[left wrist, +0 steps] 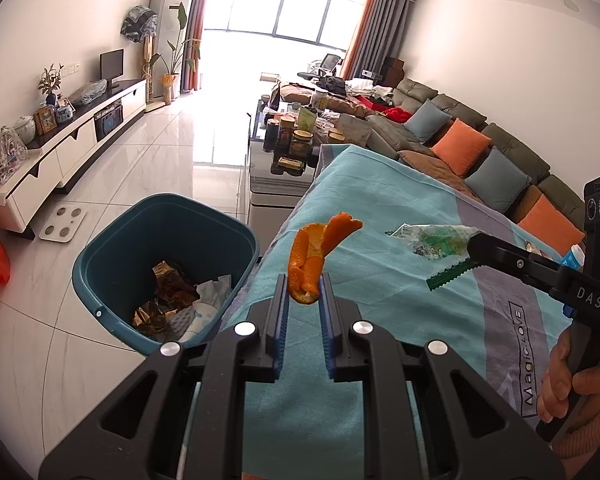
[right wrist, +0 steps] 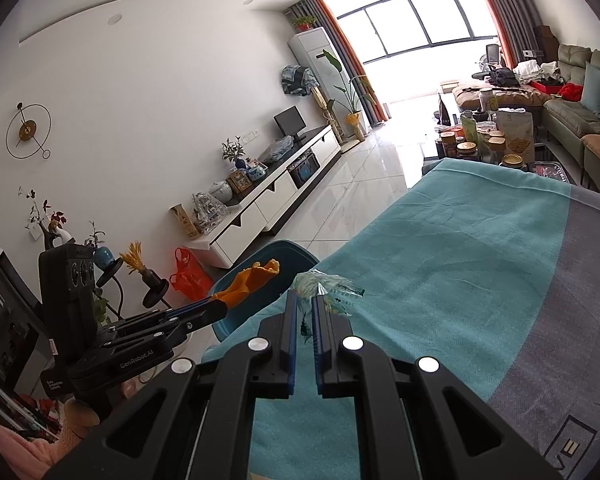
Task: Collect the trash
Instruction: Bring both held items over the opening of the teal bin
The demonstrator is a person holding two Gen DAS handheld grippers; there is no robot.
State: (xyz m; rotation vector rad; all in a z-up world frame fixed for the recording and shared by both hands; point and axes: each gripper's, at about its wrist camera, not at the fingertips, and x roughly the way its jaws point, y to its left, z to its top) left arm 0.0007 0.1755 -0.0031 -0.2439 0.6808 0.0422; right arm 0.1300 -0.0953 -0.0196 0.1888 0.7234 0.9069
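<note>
Right now the left gripper (left wrist: 304, 286) pinches an orange peel (left wrist: 316, 252) over the table's teal cloth (left wrist: 380, 320), with the blue bin (left wrist: 164, 268) down to its left; the right gripper (right wrist: 304, 304) clamps a crumpled plastic wrapper (right wrist: 324, 286) just ahead of its fingertips.

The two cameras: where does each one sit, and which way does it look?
Left wrist: on the left gripper, looking over its orange peel to the bin; a hand shows.
Right wrist: on the right gripper, looking along the blanket past its plastic wrapper.
Shared: both see peel, wrapper, bin, blanket and the other gripper.
</note>
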